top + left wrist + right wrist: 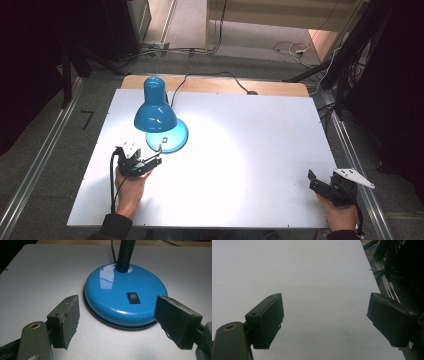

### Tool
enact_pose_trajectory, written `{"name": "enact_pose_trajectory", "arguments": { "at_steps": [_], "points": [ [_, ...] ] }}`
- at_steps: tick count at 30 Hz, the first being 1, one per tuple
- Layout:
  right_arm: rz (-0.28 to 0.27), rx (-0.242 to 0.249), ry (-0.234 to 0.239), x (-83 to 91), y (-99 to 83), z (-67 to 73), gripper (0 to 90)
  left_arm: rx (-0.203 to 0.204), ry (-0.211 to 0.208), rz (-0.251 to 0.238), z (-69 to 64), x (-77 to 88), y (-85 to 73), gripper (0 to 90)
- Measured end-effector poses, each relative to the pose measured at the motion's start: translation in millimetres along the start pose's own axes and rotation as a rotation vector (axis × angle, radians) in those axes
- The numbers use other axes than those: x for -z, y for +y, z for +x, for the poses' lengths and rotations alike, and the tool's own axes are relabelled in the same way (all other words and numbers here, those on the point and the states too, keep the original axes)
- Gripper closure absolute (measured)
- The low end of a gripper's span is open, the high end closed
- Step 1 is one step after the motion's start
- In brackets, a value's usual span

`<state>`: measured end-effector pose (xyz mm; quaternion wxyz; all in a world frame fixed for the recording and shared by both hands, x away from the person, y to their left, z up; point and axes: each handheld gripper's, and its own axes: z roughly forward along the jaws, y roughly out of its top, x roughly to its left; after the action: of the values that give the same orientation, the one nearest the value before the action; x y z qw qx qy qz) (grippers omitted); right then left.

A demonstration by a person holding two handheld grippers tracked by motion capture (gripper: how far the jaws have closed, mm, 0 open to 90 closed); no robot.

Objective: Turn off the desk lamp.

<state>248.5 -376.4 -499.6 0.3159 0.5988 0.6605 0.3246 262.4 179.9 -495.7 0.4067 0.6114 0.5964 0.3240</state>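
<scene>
Two tools on the worktop (280, 145): left tool (116, 322) spread apart, facing the blue desk lamp's base (112, 290) mid-frame; right tool (324, 322) apart, lower right, idle. Risk: a pad misses the rocker switch (133, 297) and shoves the base.

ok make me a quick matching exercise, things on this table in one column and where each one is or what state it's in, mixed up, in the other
Things:
1. lamp base
2. rocker switch
3. left gripper
4. right gripper

Places or states:
A. near the table's right edge, jaws open over bare white surface
B. small and black, set into the blue dome
C. round, glossy blue, flat on the white table
D. just in front of the lamp, jaws open, nothing between them

Pairs: 1-C, 2-B, 3-D, 4-A
</scene>
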Motion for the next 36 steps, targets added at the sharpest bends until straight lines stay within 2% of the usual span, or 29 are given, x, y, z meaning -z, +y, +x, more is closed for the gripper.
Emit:
{"name": "enact_pose_trajectory", "arguments": {
  "at_steps": [3, 8, 9, 10, 11, 12, 16, 19, 22, 25, 34, 36],
  "points": [
    [0.001, -0.002, 0.001, -0.1, 0.1, 0.0, 12.4, -0.006, 0.003, -0.003, -1.7, -3.5, 0.4, 27.9],
    [0.001, -0.004, 0.000, -0.2, 0.1, 0.2, 12.6, -0.020, 0.001, -0.014, -2.9, -6.8, 0.5, 40.4],
    [0.002, -0.004, -0.001, -0.4, 0.1, 0.2, 12.6, -0.022, -0.002, -0.012, -3.3, -7.6, 0.6, 40.4],
    [0.006, -0.002, -0.001, -0.9, 0.0, 0.1, 12.6, -0.026, -0.012, -0.013, -3.6, -8.5, 0.8, 47.8],
    [0.008, -0.002, -0.001, -1.0, 0.0, 0.2, 12.6, -0.024, -0.021, -0.016, -4.5, -9.6, 0.9, 51.5],
    [0.009, -0.002, 0.000, -1.0, 0.1, 0.4, 12.6, -0.027, -0.047, -0.022, -5.9, -11.6, 0.9, 57.6],
    [0.010, -0.002, 0.003, -0.9, 0.2, 1.0, 12.6, -0.031, -0.075, -0.013, -9.7, -17.8, 0.6, 80.2],
    [0.012, 0.000, 0.006, -0.9, 0.1, 1.4, 12.7, -0.035, -0.084, -0.007, -11.5, -20.7, 1.0, 88.2],
    [0.011, -0.002, 0.006, -0.8, 0.1, 1.0, 12.7, -0.038, -0.101, -0.001, -14.8, -26.4, 0.9, 90.0],
    [0.011, -0.005, 0.004, -0.8, -0.1, 0.3, 12.7, -0.041, -0.099, -0.001, -15.8, -29.5, -0.2, 90.0],
    [0.014, 0.003, 0.008, -1.3, -0.2, 2.7, 12.7, -0.002, -0.100, -0.005, -13.3, -39.8, -1.7, 90.0],
    [0.015, 0.002, 0.007, -1.3, -0.3, 2.7, 12.7, -0.004, -0.099, -0.004, -13.0, -40.4, -1.8, 90.0]
  ]
}}
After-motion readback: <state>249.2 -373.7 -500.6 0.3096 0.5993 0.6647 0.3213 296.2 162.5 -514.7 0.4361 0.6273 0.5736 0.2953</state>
